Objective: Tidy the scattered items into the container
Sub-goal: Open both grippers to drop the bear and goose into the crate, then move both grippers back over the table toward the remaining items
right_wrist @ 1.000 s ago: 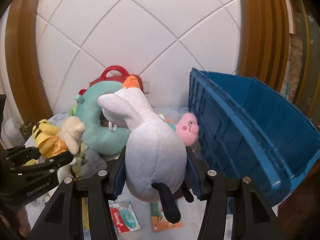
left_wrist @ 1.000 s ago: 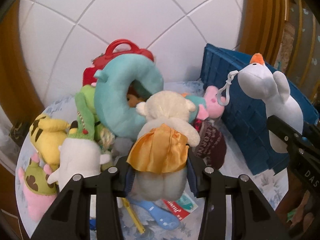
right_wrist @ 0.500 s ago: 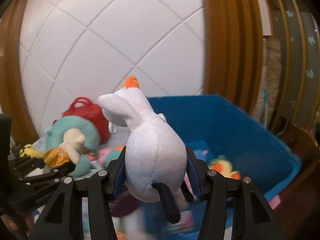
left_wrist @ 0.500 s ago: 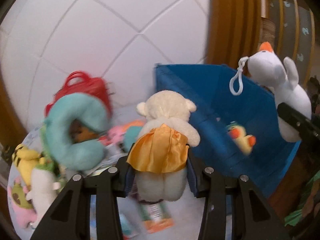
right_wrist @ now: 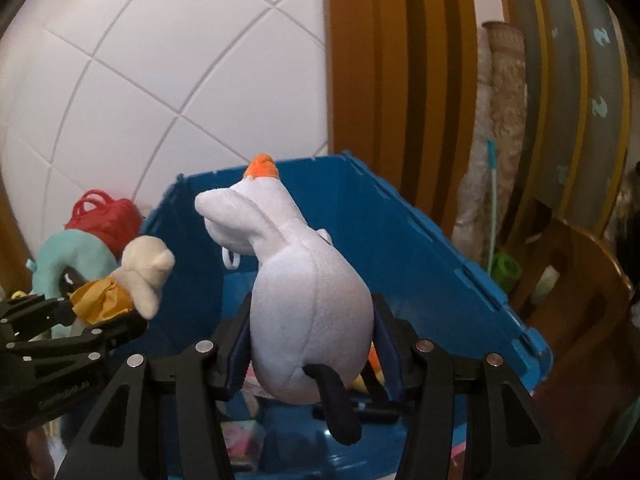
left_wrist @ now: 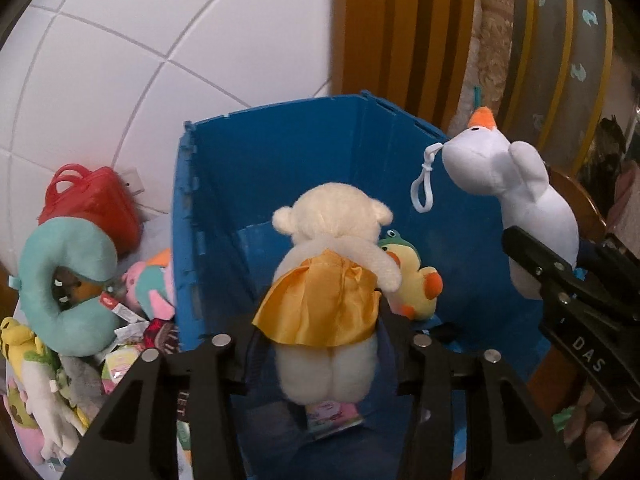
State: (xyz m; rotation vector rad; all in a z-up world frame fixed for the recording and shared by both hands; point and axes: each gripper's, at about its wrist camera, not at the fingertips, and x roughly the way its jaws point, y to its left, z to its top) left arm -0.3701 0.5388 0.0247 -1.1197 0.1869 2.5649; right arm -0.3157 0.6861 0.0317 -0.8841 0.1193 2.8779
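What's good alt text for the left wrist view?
The left hand-held gripper clamps a cream teddy bear in an orange skirt above an open blue crate holding a yellow duck plush. At right, a white goose plush; toys piled left.

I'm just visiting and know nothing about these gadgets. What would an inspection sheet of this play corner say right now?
Surface: mostly hidden under toys; its material cannot be told.
Job's things: blue crate open, holding a yellow duck plush and flat packets. Cream bear in orange skirt and white goose plush both held over the crate.
Clutter: teal neck pillow, red toy case, pink plush, more toys piled left of the crate.
Grippers: left gripper clamps the bear; right gripper clamps the goose.
Cables: nothing seen.
Surroundings: white tiled wall, brown wooden frame.
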